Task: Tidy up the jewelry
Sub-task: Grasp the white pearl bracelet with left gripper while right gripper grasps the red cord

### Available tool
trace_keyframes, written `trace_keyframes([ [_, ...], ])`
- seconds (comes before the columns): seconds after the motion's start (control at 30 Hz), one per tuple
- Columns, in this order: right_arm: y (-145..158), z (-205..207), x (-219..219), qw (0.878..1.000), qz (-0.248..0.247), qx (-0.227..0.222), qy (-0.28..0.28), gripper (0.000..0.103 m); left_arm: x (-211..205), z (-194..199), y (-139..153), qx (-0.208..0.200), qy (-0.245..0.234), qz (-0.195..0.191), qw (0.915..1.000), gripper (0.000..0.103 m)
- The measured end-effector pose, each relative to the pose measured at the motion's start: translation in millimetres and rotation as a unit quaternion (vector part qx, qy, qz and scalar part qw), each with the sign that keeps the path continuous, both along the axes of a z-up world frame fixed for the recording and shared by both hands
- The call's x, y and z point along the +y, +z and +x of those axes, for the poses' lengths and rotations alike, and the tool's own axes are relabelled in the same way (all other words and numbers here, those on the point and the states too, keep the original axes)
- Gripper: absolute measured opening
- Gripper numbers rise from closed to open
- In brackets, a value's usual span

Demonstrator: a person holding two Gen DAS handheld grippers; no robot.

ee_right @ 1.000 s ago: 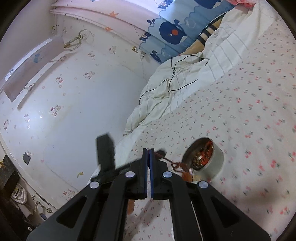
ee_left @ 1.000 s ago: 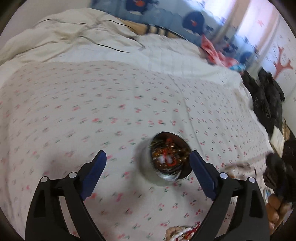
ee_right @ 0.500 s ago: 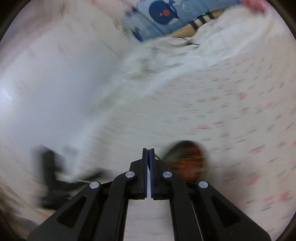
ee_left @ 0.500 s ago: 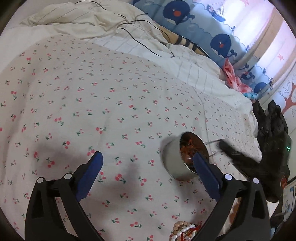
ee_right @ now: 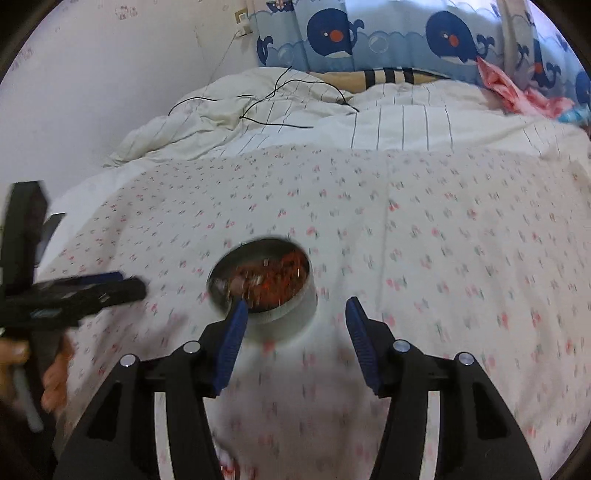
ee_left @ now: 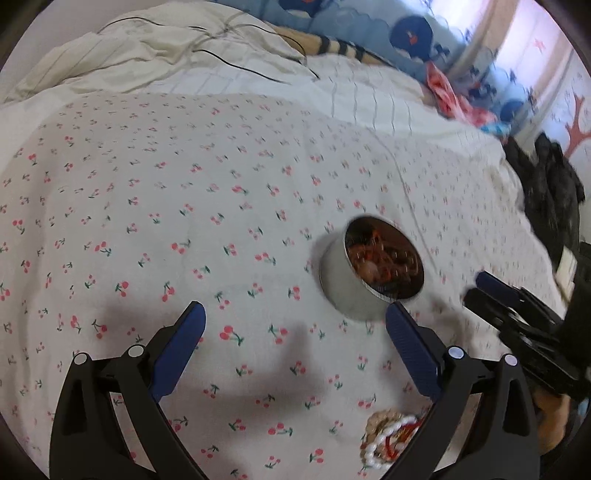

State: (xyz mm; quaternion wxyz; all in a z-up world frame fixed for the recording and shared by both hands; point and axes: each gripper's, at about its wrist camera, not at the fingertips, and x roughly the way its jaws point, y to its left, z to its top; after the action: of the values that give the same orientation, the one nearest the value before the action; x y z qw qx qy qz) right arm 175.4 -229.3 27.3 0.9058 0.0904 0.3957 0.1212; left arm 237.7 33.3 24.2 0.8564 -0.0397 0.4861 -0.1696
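Covering the bed is a white sheet (ee_right: 443, 236) printed with small red cherries; a rumpled striped quilt (ee_right: 295, 114) lies behind it, with a thin black cable (ee_right: 280, 92) trailing across the folds. From left: plain white wall (ee_right: 110, 74), then a blue curtain (ee_right: 369, 33) with whale figures, then pink cloth (ee_right: 517, 92) at the far right edge.

Round metal tin (ee_right: 291, 314) stands upright on the sheet, open mouth up — being round, it has no long axis to speak of. Inside: a tangle of red and gold jewelry (ee_right: 273, 277), too blurred to separate into pieces.

Left gripper (ee_left: 295, 317): jaws spread wide, nothing between them, low over the sheet just left of the tin. Right gripper (ee_right: 295, 314): jaws opening, the near wall of the tin seen between the tips, pads not pressing on it.

A beaded bracelet (ee_left: 388, 439) — white and red — lies on the sheet, partly hidden behind the left gripper's right finger (ee_left: 413, 350). Dark heap (ee_left: 550, 192) at the bed's right edge is unclear.
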Motion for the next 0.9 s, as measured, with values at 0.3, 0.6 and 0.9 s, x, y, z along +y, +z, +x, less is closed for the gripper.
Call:
trace_keyframes([
  [0.3,-24.3,-81.2,2.7,0.993,0.03,0.069,0.091,0.048,-18.7,-62.3,-30.8,0.056,-0.125,0.007,0.9906,0.094],
  [0.6,-38.9,-85.7,31.3,0.989,-0.064,0.067,0.115,0.035,-10.4,-59.0,-38.7,0.066,-0.094,0.013,0.9933,0.094],
  [0.9,-54.7,-83.9,54.7,0.978,-0.151,0.056,0.136,0.028,-11.0,-56.1,-40.5,0.064,-0.095,0.028,0.993,0.094],
])
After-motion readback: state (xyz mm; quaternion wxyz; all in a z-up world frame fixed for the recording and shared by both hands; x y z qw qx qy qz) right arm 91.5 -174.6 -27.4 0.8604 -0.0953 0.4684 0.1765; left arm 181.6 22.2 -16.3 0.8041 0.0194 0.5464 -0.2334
